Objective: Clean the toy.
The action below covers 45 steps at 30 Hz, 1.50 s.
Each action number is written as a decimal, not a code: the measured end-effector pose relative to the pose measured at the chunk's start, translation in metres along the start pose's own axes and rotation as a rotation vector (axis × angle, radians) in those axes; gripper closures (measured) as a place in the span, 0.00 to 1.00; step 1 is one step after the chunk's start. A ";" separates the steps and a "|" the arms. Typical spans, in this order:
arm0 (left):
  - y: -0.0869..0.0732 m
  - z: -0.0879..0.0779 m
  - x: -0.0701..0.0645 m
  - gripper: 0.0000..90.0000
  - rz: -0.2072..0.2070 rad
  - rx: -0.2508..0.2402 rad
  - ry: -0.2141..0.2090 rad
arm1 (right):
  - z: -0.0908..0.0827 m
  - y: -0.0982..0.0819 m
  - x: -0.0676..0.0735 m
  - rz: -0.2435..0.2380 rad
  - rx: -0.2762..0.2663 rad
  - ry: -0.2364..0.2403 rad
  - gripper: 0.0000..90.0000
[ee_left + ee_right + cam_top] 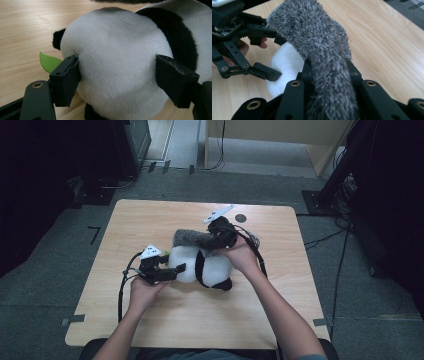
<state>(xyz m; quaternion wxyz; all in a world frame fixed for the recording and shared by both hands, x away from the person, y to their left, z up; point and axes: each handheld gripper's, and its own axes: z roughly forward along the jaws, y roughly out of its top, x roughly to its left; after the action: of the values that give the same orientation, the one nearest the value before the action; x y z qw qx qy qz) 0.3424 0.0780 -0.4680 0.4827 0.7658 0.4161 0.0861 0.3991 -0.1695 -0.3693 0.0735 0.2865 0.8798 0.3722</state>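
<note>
Jaws of the left gripper point(117, 80) squeeze a plush panda point(117, 50); right gripper point(329, 82) pinches shaggy grey fur point(317, 40).

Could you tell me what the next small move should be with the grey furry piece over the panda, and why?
Probably carry the grey furry piece a little further over the plush panda while holding the panda steady. The right gripper is shut on one end of the piece, whose free end lies over the panda's white body, and the left gripper clamps that body from both sides on the table.
</note>
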 end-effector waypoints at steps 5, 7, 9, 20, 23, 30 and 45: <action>0.000 0.000 0.000 0.25 0.000 0.002 0.000 | 0.018 0.000 0.010 -0.020 0.018 0.011 0.76; 0.000 0.000 0.000 0.25 0.000 0.003 0.000 | 0.023 0.001 0.013 -0.029 0.023 0.023 0.73; 0.000 0.000 0.000 0.25 0.000 0.002 -0.001 | 0.028 0.002 0.017 -0.034 0.016 0.031 0.64; 0.001 0.000 0.000 0.25 -0.001 0.011 0.004 | 0.039 0.002 0.025 -0.038 0.000 0.033 0.75; 0.001 0.000 0.000 0.25 0.001 0.010 0.007 | 0.037 -0.001 0.022 -0.028 0.003 0.040 0.76; 0.001 0.000 0.000 0.25 0.004 0.011 0.005 | 0.024 -0.009 0.019 -0.022 0.013 0.031 0.76; 0.001 0.000 0.000 0.25 -0.002 0.010 0.002 | -0.013 -0.031 0.005 0.025 -0.041 0.002 0.77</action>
<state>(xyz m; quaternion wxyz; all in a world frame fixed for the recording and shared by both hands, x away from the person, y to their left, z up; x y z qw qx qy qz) 0.3426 0.0777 -0.4675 0.4785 0.7678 0.4177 0.0843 0.3765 -0.1916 -0.3817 0.0737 0.2955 0.8684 0.3912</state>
